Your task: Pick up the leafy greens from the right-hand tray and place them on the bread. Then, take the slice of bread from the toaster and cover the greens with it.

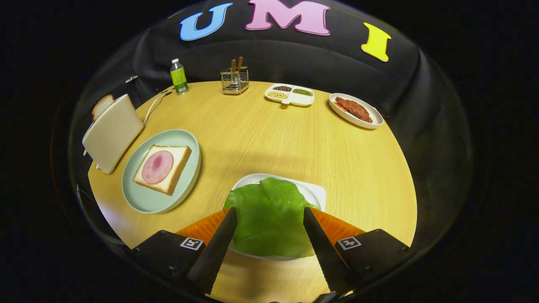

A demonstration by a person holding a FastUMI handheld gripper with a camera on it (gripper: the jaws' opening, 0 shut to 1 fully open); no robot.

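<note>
A green leaf of lettuce [269,216] lies on a white tray [315,192] right under my gripper [269,212]. The two black fingers stand wide apart over the leaf's left and right sides, open, and I cannot tell whether they touch it. To the left, a pale green plate [139,198] carries a slice of bread [179,158] topped with a round pink ham slice [157,166]. Farther left stands a cream toaster [111,132] with a second bread slice [102,105] sticking up out of it.
At the table's far side stand a green-labelled bottle [179,76], a wire utensil holder [235,79], a white divided dish of beans [289,94] and an oval plate of reddish meat [356,110]. The toaster's white cable [153,106] runs toward the bottle.
</note>
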